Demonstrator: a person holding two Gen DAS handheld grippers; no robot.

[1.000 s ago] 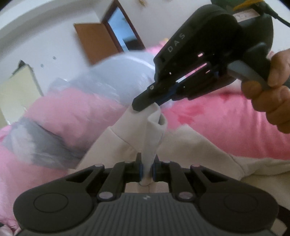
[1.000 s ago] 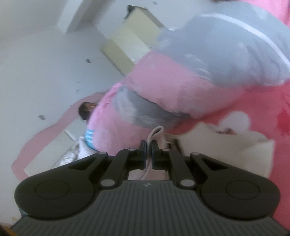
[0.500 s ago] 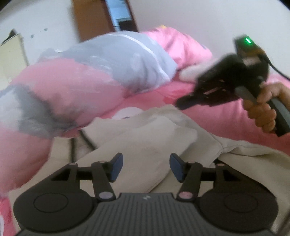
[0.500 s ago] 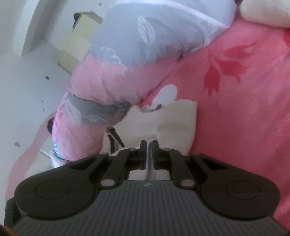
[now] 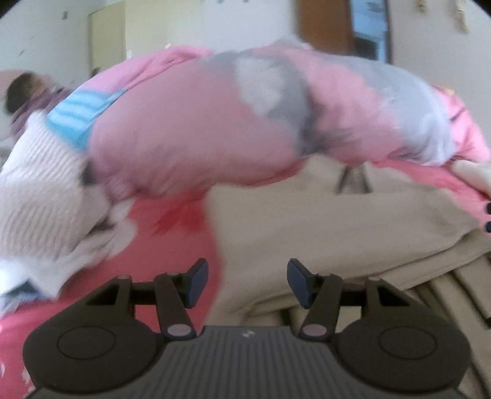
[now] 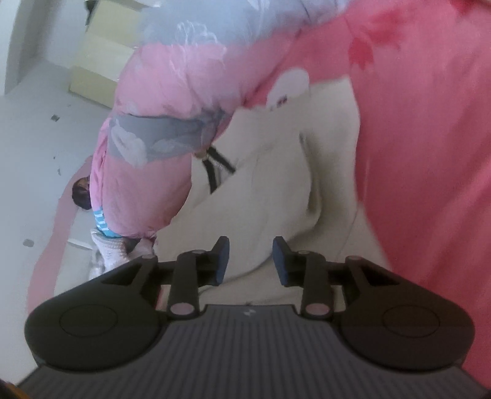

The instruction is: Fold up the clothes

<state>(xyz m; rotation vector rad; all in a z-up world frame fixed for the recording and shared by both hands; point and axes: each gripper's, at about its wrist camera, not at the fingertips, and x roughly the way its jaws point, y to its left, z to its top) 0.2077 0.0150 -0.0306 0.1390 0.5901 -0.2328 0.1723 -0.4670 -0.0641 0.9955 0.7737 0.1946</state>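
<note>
The garment [image 5: 337,221] was a cream, soft-looking piece lying flat on the pink bed [image 5: 172,261], with a dark strap or cord [image 5: 353,179] near its far edge where it met the quilt [image 5: 214,132]. Its near part was doubled over into a thick, rounded fold, and ribbed cream cloth showed at the lower right.

In the left wrist view, a white ribbed knit [image 5: 40,190] and a blue striped cloth [image 5: 76,113] lay at the bed's left edge, beside the pink and grey quilt that ran across the far side. The left tongs [image 5: 248,284] stood wide with nothing between the blue pads [image 5: 196,282]; the garment's left edge lay under the gap, not gripped. This view alone showed a brown door [image 5: 325,27], and two dark tips at the right edge that were too small to make out.

In the right wrist view the bed appeared tilted. The pale floor [image 6: 40,129] and a yellowish cabinet [image 6: 98,61] sat at the left, then the quilt [image 6: 159,101], then the garment [image 6: 276,190], then bare pink sheet with red leaf prints [image 6: 362,52]. The right tongs [image 6: 251,261] were narrower and opening, over the garment's rounded fold, their pads [image 6: 222,261] off the cloth. Only here was the strap [image 6: 214,165] clear, as a dark loop.
</note>
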